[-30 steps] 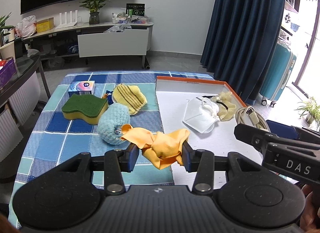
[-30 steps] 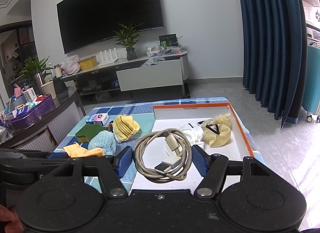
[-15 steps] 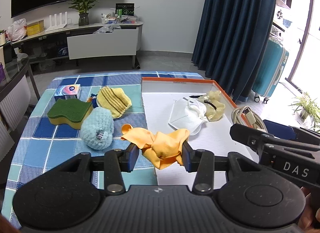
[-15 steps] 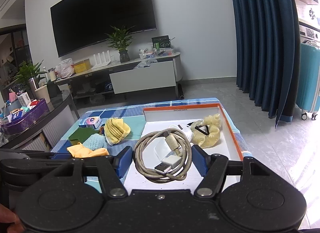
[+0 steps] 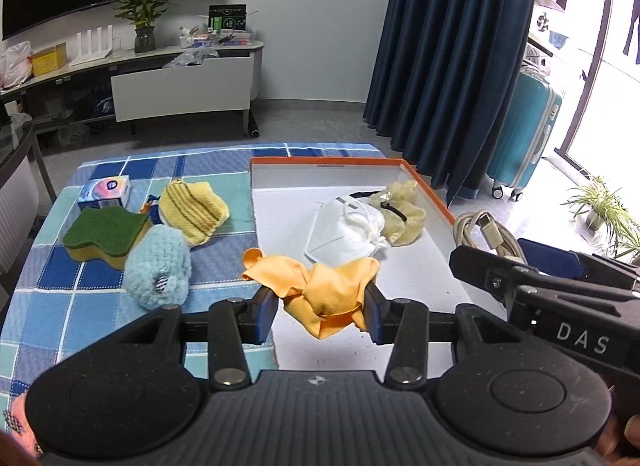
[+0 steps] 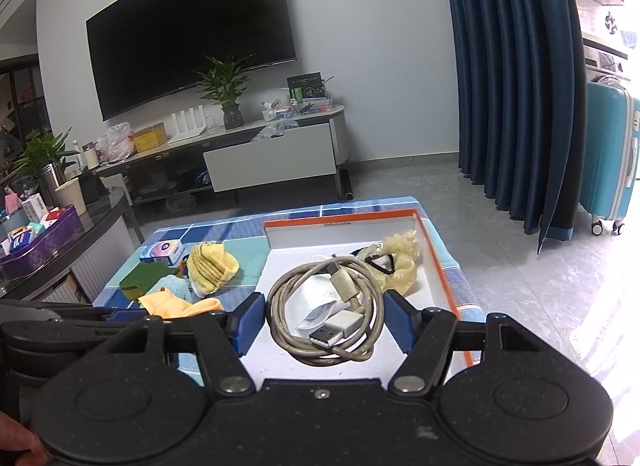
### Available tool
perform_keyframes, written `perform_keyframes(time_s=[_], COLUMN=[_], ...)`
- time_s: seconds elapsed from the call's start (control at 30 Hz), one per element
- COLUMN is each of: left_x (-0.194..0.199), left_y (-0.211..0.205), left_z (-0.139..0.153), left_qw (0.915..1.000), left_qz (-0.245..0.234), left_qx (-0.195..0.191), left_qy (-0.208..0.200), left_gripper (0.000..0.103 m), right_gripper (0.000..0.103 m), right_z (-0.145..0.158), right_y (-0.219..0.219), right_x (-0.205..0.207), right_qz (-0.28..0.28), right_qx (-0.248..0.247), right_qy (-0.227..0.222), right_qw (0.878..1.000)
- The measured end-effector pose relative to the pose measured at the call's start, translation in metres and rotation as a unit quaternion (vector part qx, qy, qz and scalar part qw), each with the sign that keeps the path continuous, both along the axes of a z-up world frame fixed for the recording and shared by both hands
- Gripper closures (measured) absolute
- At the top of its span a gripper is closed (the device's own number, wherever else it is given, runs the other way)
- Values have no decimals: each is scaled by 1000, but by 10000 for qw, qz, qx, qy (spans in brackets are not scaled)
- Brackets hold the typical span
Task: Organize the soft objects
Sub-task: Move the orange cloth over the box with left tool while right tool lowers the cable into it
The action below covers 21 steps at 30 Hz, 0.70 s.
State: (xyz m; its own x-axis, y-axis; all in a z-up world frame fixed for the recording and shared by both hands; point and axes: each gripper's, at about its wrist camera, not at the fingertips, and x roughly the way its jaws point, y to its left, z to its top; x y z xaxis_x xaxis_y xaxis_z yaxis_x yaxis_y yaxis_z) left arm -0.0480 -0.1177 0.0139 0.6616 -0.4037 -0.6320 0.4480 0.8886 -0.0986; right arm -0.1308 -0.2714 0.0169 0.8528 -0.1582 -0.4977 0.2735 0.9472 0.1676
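Orange cloth [image 5: 326, 294] crumpled, pinched in left gripper [image 5: 322, 312] jaws above the near edge of the orange-rimmed white tray [image 5: 430, 193].

Cloth thin, wrinkled, knotted in folds, one corner trailing left over the checked blue cloth on the tabletop [image 5: 60, 286]. Right gripper [image 6: 324, 320] jaws hold a coiled grey USB cable [image 6: 326, 316], plug ends bare metal, over the tray. Since a second ago both grippers keep the same grasps; the left view has swung right, so the tray sits more central. In tray: white face mask [image 5: 344, 231], pale yellow scrunchie-like piece [image 5: 400, 211], touching. Left of tray: fuzzy light-blue ball [image 5: 158, 266], ribbed yellow knit [image 5: 194, 205], green-topped yellow sponge [image 5: 106, 231], small box [image 5: 105, 189].
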Motion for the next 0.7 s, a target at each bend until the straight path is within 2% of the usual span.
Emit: perform_keyframes(time_s=[0.7], left_x=[16], left_y=[-25], left_z=[-1], left_qw=[9998], left_qz=[-204], left_qx=[45], left_qy=[22], left_gripper=[58], right_gripper=[25], right_z=[4], right_y=[-26], right_x=[18], right_qz=[-106], right_qx=[-39], right_qy=[27], right_qw=[9999])
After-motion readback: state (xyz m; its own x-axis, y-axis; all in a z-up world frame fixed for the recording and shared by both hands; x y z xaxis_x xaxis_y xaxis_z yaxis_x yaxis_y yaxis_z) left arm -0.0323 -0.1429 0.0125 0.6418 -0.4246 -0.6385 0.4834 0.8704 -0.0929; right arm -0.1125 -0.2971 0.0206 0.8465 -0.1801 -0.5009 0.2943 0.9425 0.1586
